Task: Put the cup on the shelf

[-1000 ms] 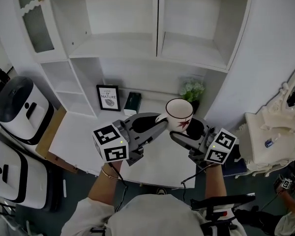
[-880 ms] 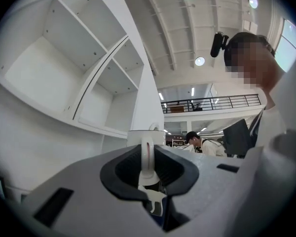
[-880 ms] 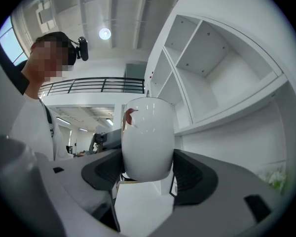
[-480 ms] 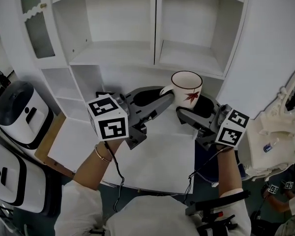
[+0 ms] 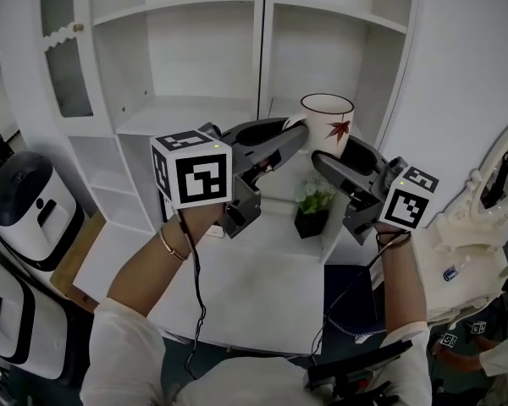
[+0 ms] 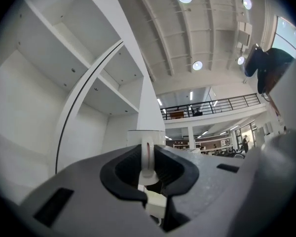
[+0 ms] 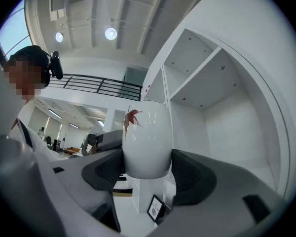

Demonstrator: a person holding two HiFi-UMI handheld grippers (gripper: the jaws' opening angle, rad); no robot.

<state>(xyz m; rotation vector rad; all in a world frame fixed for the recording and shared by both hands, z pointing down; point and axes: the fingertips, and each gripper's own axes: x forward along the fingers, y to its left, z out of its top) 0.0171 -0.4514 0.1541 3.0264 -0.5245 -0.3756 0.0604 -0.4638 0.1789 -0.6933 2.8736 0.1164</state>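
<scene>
The cup (image 5: 326, 125) is up in the air, upright, in front of the right-hand bay of the shelf (image 5: 186, 115) and well above the surface (image 5: 254, 286), with a small plant (image 5: 315, 201) below it. Both tools have it: the left hand-held gripper (image 5: 300, 134) has its jaws partly closed and pinched on the thin handle (image 6: 146, 157), and the right hand-held gripper (image 5: 326, 157) has its jaws set wider, pads pressed to either side of the rounded lower body. It looks to me like glazed ceramic, so rigid, not heavy when empty as it seems to be, but slick and easily chipped or broken if it drops or knocks the shelf edge. The glossy, curved belly gives the right pads little to bite on, and I'd guess it could slide upward out of them if squeezed hard. The handle is the surer hold, since the loop stops it from twisting, though it's also the weakest part. Keeping both holds on and setting the base down flat on the board seems the safe way.
</scene>
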